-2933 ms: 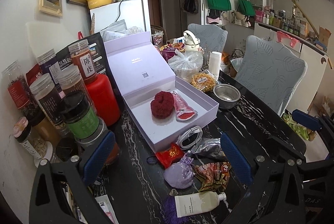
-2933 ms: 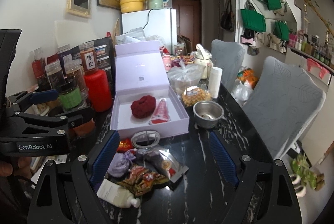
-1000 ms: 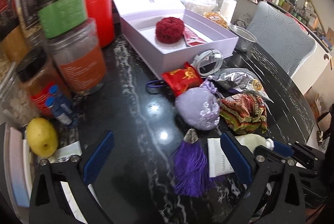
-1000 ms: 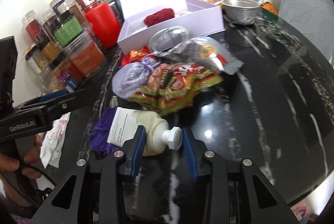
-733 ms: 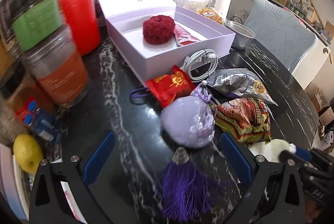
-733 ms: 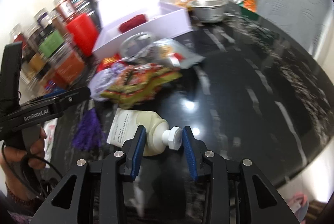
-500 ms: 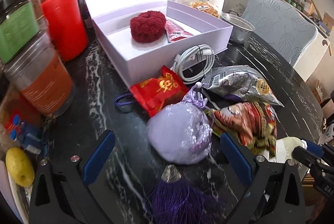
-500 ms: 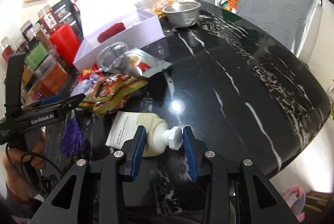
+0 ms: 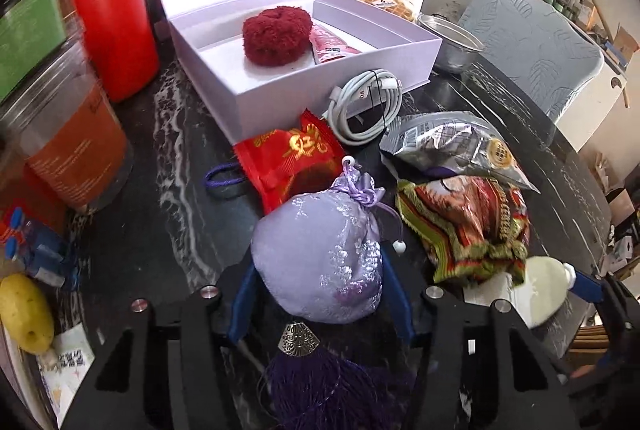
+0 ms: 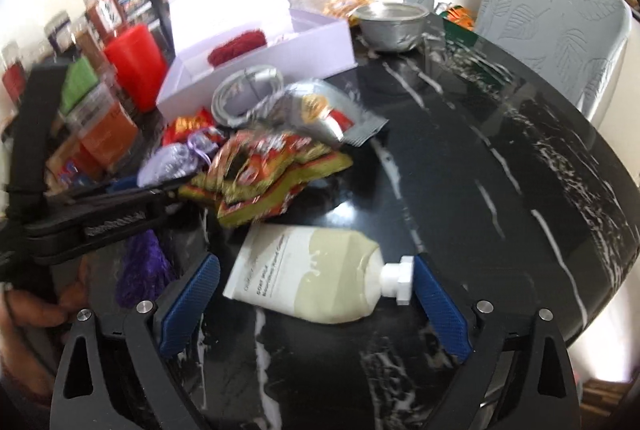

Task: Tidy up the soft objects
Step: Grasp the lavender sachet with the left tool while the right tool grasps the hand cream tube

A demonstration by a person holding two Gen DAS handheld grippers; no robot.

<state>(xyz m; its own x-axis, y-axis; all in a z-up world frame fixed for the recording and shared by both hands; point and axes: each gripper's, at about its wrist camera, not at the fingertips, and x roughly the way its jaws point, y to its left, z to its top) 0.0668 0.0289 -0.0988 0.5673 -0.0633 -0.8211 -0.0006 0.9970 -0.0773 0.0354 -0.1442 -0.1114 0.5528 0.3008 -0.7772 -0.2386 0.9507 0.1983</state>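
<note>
On a cluttered black marble table (image 9: 168,230), the left gripper (image 9: 320,294) is closing its 2 blue fingers (image 9: 242,300) on a lilac satin pouch (image 9: 324,262), which sits squarely between them with the pads against its flanks. The pouch's long axis runs from its purple tassel (image 9: 320,386) nearest the camera to its knotted neck at the far end, toward the open white box (image 9: 280,97) beyond a red packet (image 9: 292,157). At right, the right gripper (image 10: 312,306) is opening, its fingers wide apart around a cream tube (image 10: 316,278) lying crosswise on the table.
</note>
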